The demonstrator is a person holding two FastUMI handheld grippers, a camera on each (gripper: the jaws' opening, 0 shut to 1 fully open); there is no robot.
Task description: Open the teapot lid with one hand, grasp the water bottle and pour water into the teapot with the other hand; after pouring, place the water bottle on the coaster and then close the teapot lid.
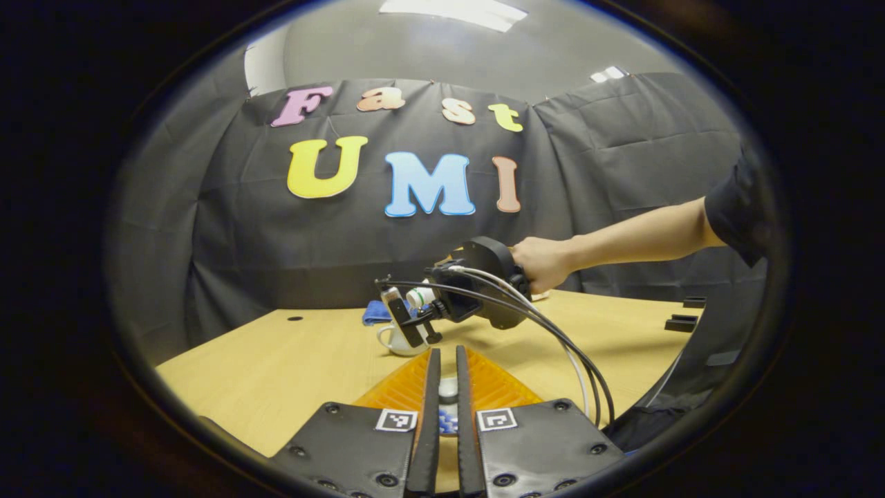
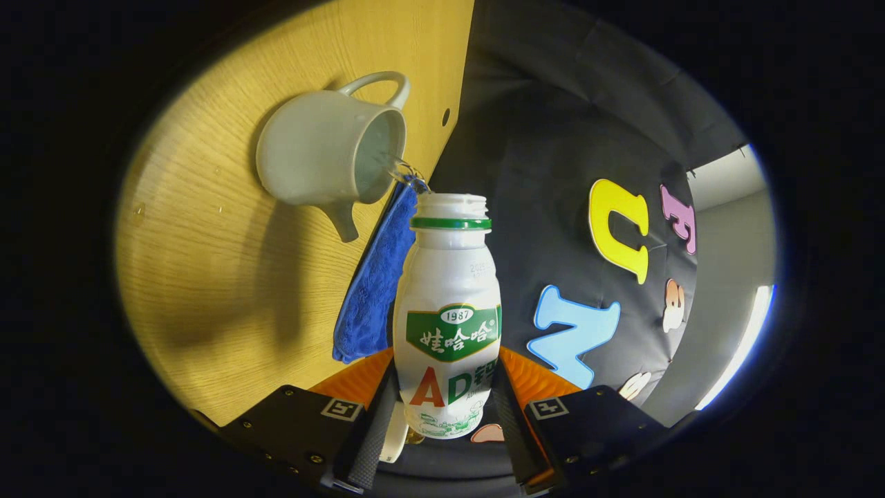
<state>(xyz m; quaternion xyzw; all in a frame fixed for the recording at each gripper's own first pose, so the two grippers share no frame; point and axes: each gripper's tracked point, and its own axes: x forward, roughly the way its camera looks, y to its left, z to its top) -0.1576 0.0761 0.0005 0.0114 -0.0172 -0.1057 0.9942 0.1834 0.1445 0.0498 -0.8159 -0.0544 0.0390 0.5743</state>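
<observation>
In the right gripper view, my right gripper (image 2: pixel 448 387) is shut on a white water bottle (image 2: pixel 448 304) with a green label, open at the neck and tipped toward the white teapot (image 2: pixel 311 155). A thin stream of water (image 2: pixel 401 169) runs from the bottle's mouth into the teapot's open top. In the left gripper view, the right gripper (image 1: pixel 415 321) holds the bottle (image 1: pixel 420 297) tilted over the teapot (image 1: pixel 397 342). My left gripper (image 1: pixel 446 354) is nearly closed on a small white piece, apparently the teapot lid (image 1: pixel 448 389), held away from the pot.
A blue cloth mat (image 2: pixel 377 283) lies just behind the teapot, also seen in the left gripper view (image 1: pixel 377 312). A person's hand (image 1: pixel 546 263) and bare forearm reach in from the right. Small black blocks (image 1: pixel 681 321) sit at the wooden table's (image 1: pixel 276 366) right edge.
</observation>
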